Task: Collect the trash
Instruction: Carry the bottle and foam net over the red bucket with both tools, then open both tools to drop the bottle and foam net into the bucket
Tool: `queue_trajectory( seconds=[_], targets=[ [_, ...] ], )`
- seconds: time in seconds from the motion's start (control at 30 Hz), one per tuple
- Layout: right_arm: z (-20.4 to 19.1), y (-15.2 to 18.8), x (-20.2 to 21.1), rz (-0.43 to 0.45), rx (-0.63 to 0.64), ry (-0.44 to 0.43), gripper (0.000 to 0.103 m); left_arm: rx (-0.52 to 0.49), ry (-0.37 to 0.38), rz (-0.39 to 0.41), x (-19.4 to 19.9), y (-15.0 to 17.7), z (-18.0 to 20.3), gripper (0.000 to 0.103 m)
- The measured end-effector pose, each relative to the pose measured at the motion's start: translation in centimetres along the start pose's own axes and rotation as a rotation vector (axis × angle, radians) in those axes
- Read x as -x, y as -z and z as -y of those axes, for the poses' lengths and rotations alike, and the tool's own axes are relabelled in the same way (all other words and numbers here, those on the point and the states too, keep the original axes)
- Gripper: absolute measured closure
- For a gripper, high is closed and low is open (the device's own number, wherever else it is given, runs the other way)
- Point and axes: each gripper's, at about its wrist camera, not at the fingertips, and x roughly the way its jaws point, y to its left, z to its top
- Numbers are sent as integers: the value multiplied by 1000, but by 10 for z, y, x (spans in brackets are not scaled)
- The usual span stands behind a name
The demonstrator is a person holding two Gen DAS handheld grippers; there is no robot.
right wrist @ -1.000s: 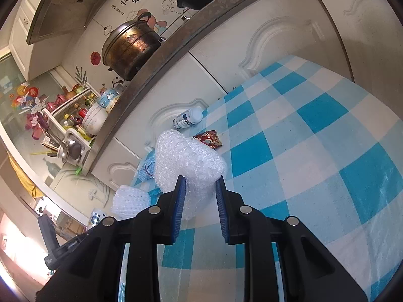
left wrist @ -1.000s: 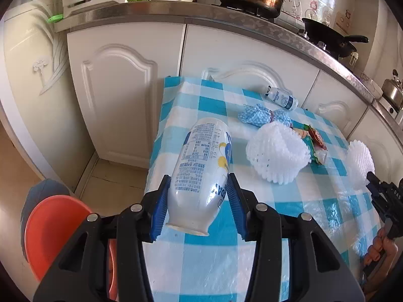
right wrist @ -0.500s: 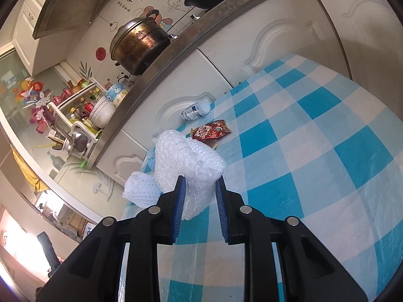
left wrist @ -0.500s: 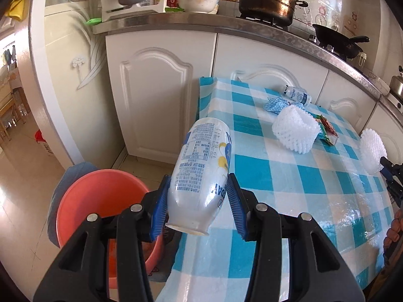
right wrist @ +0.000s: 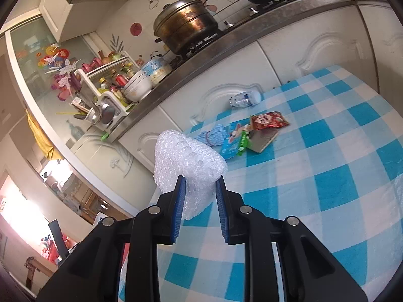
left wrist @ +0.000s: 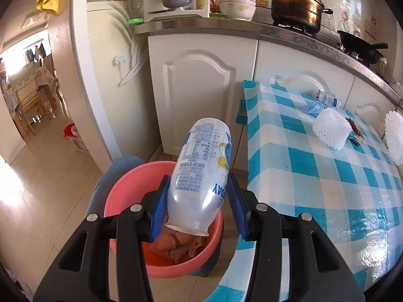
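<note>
My left gripper (left wrist: 199, 201) clamped on white printed plastic bottle (left wrist: 202, 166) over pink plastic bucket (left wrist: 121, 191) at frame bottom, right gripper (right wrist: 200, 201) clamped on white foam fruit net (right wrist: 189, 166), centre frame.

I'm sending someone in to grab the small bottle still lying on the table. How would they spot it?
Find the blue-checked table below the steel counter. At its far edge by the white cabinet doors lies the small bottle, on its side. Unlike the flat wrappers nearby, it is round, clear, with a blue-and-white label.

Left tongs (left wrist: 199, 202) and right tongs (right wrist: 200, 205) each clamp something, angled downward.
</note>
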Motion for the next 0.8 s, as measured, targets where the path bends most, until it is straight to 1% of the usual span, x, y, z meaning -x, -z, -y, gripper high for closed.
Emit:
queue_trajectory(
  seconds=[0.13, 0.3, 0.6, 0.8],
  targets=[
    [-36, 9, -17, -51, 43, -48, 77, 16, -48, 8, 3, 2, -17, 56],
    [-87, 28, -49, -144, 115, -115, 77, 27, -123, 11, 5, 5, -36, 56],
    [-175, 67, -108, -308, 265, -210, 77, 46, -177, -15, -2, 15, -60, 56],
    [-214, 97, -148, -407, 346, -236, 76, 92, -186, -43, -14, 19, -81, 56]
  ],
)
